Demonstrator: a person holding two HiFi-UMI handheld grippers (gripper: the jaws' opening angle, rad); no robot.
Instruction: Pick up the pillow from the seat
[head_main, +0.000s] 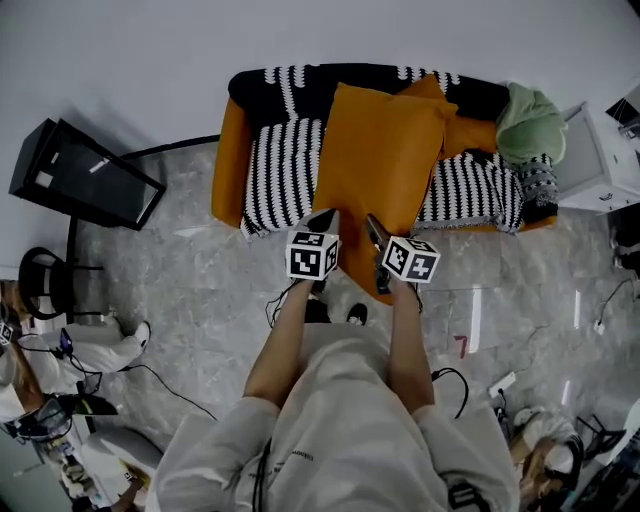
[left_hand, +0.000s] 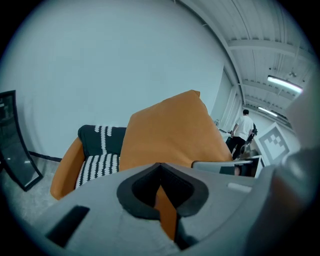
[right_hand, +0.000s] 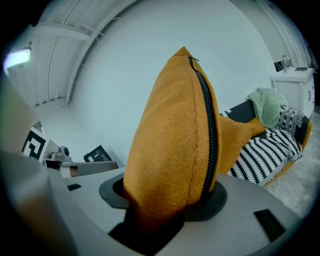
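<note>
A large orange pillow (head_main: 375, 170) hangs in the air in front of the sofa, lifted off the seat. My left gripper (head_main: 325, 222) is shut on its near left edge; in the left gripper view the pillow (left_hand: 172, 135) rises above the jaws, with a thin fold pinched between them. My right gripper (head_main: 372, 232) is shut on the near right corner, where the pillow's (right_hand: 172, 145) zipped edge fills the jaws. A second orange pillow (head_main: 468, 132) stays on the sofa behind it.
The orange sofa (head_main: 228, 165) carries a black-and-white striped throw (head_main: 282, 170) and a green blanket (head_main: 528, 122) at its right end. A black glass stand (head_main: 85, 175) sits to the left, a white cabinet (head_main: 590, 160) to the right. Cables and people are around the floor edges.
</note>
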